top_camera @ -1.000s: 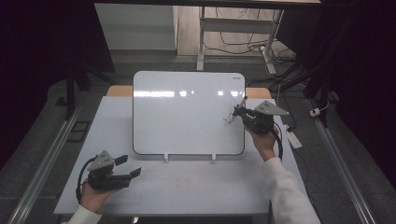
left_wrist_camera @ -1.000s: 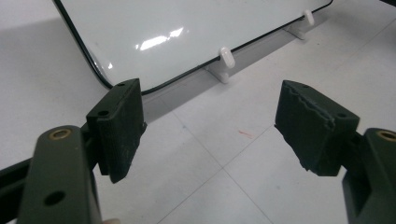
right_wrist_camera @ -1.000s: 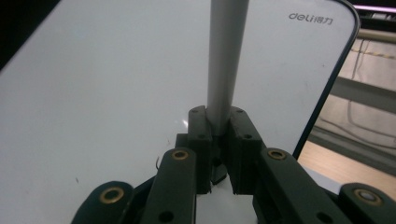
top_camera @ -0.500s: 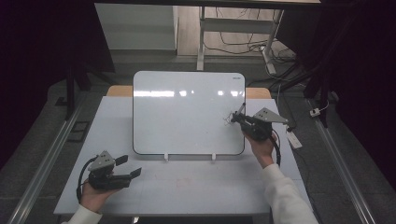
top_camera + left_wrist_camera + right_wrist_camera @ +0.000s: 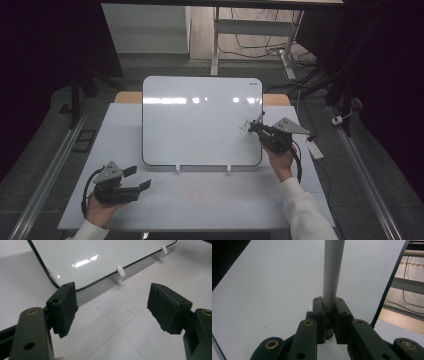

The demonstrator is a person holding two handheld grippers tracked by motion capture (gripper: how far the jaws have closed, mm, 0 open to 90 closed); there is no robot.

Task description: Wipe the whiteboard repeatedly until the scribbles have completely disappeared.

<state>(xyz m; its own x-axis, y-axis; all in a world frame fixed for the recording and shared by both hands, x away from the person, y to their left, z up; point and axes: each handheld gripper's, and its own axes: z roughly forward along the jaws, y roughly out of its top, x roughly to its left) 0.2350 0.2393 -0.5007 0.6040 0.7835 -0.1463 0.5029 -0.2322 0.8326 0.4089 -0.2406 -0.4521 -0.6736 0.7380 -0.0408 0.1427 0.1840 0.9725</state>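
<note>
A whiteboard (image 5: 200, 120) stands tilted back on two white clips (image 5: 177, 168) at the table's middle. My right gripper (image 5: 257, 127) is shut on a grey-white marker (image 5: 259, 119) and holds it against the board's right part, beside a small dark scribble (image 5: 243, 128). In the right gripper view the marker (image 5: 333, 272) rises from between the shut jaws (image 5: 328, 307) toward the whiteboard (image 5: 274, 277). My left gripper (image 5: 138, 178) rests open at the front left of the table, nothing between its fingers (image 5: 63, 307). Ahead of it are the whiteboard's lower corner (image 5: 95, 255) and a clip (image 5: 120, 271).
The white table (image 5: 200, 200) has bare room in front of the board. A small white object (image 5: 315, 149) lies by the table's right edge. A faint red mark (image 5: 130, 312) is on the tabletop. Desk legs and cables (image 5: 260, 47) lie on the floor behind.
My right gripper with the marker has shifted slightly down and left along the board's right part. The left gripper has not moved.
</note>
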